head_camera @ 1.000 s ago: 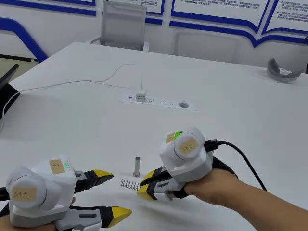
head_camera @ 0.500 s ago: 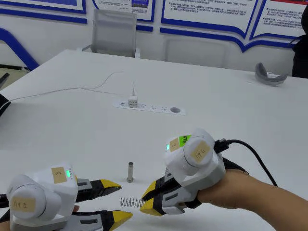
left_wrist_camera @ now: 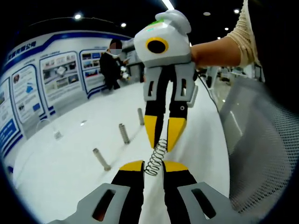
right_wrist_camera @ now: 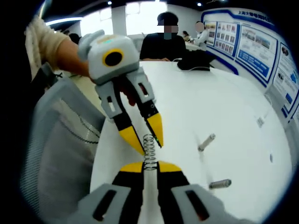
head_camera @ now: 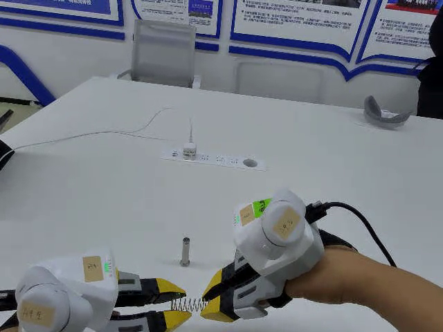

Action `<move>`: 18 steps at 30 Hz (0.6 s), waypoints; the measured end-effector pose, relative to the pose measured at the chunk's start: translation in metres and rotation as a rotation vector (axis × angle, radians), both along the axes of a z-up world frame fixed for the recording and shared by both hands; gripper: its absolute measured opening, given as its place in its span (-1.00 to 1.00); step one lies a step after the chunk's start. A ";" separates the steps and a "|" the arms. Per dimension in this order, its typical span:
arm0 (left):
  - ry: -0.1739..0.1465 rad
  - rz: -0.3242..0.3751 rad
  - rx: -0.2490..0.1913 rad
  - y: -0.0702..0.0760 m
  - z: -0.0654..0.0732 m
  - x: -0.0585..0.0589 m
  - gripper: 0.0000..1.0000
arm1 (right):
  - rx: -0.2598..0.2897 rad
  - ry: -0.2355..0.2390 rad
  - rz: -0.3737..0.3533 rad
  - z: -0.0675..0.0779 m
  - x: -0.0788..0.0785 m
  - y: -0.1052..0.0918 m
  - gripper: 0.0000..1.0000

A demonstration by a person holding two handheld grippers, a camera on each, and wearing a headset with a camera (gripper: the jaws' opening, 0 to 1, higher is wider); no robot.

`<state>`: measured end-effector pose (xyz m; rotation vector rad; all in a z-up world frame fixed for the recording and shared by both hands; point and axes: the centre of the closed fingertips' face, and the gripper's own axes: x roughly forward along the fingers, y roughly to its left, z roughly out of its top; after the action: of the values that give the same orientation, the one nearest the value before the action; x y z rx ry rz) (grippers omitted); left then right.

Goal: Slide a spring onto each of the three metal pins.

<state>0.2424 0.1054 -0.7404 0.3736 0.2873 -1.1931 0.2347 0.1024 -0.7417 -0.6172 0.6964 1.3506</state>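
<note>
While right gripper [right_wrist_camera: 150,167] pinches spring [head_camera: 188,303], left gripper [left_wrist_camera: 154,166] straddles other end, grip unclear.

A meeting room or display room in an office building. A long white bench [head_camera: 332,166] like a conference table has a power strip [head_camera: 211,158] set into its top, with a thin white cable [head_camera: 104,131] plugged in. A grey mesh office chair [head_camera: 163,43] stands at the far end. Blue-and-white information boards [head_camera: 291,17] line the white walls. Small round ceiling lights [left_wrist_camera: 78,16] show in the left gripper view, and people [right_wrist_camera: 166,39] sit at the bench's far end in the right gripper view.
</note>
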 end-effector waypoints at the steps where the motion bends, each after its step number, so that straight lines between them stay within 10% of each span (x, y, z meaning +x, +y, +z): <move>1: 0.000 -0.001 0.001 0.000 0.000 0.000 -0.71 | -0.001 0.001 0.001 0.001 0.000 0.000 -0.77; 18: -0.005 -0.011 0.005 -0.003 0.001 -0.001 -0.77 | 0.070 -0.038 0.024 0.037 -0.002 0.016 -0.78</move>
<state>0.2411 0.1025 -0.7394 0.3826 0.2845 -1.2025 0.2322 0.1180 -0.7045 -0.5949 0.6100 1.3761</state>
